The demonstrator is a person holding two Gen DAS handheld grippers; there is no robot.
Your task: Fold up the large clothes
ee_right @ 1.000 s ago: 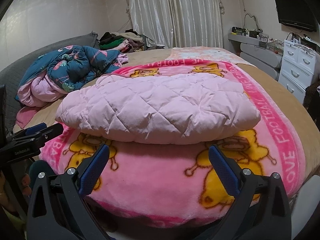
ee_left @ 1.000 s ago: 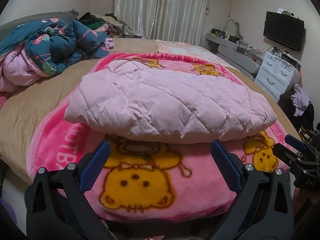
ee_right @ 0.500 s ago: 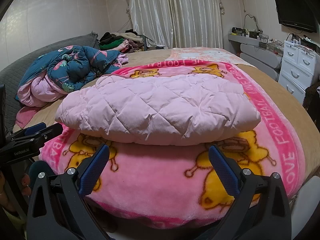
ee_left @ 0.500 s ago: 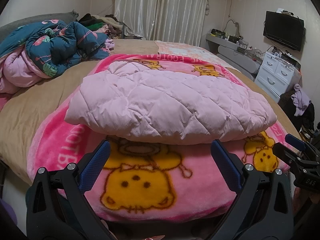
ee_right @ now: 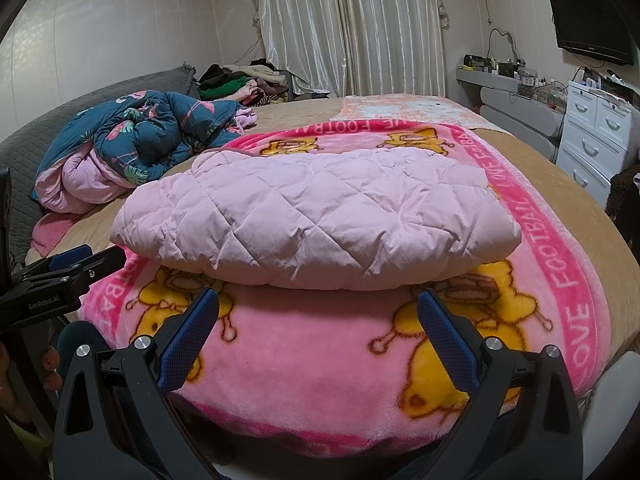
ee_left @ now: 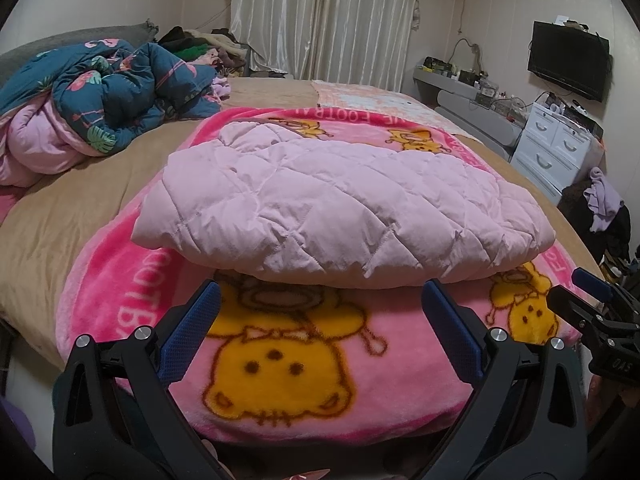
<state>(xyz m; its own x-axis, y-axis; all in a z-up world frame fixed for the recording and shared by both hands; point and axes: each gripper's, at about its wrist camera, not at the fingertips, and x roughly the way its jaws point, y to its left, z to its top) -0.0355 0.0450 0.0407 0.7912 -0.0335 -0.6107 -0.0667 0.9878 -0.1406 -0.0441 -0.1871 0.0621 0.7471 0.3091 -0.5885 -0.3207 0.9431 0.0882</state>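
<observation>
Folded pale-pink quilted jacket (ee_left: 340, 212) on pink cartoon fleece blanket (ee_left: 280, 364) | left gripper (ee_left: 320, 304) spread wide, empty, just short of it

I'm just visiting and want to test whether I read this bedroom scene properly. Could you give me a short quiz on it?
1. True or false: the left gripper is clamped on the pink quilted jacket.
2. What does the jacket lie on? A) bare floor B) the pink cartoon blanket C) the white drawers
3. Fill in: the crumpled blue flowered quilt lies to the jacket's ____ in the right wrist view.

Key
1. False: both it and the right gripper stand open, short of the jacket.
2. B
3. Left
</observation>
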